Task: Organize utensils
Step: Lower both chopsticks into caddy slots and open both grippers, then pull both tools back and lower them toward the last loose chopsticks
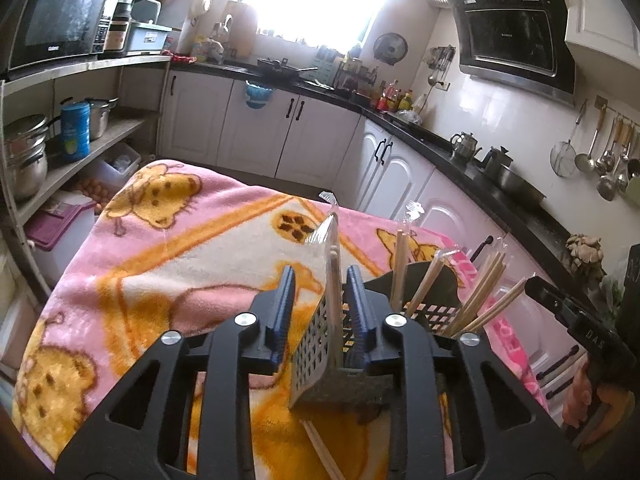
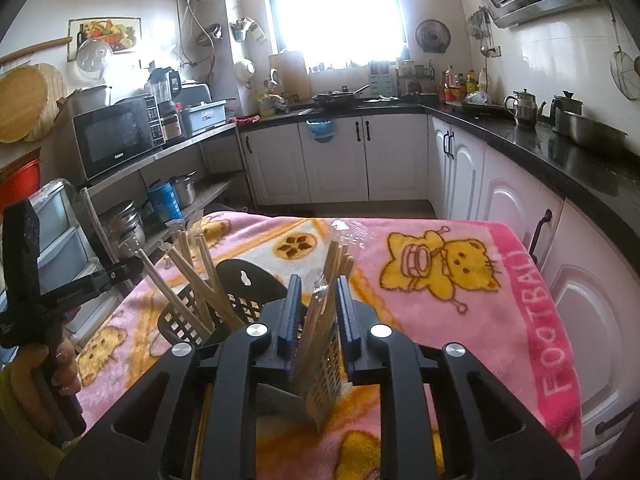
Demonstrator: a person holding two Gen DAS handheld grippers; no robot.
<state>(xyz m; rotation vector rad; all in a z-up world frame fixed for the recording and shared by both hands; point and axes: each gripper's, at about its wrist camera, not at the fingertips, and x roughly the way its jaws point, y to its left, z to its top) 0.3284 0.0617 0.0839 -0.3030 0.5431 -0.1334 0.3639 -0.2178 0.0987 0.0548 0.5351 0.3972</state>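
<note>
Chopsticks (image 1: 424, 280) are stood in a black perforated holder (image 1: 434, 312) on the blanket-covered tabletop (image 1: 168, 264). A wrapped pair (image 1: 333, 276) is seen between the left tongs (image 1: 320, 300), slightly parted. The right tongs (image 2: 318, 308), likewise parted, straddle another wrapped pair (image 2: 320, 304).

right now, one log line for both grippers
left gripper open around grey holder | right gripper open around grey holder | chopsticks in black basket
</note>
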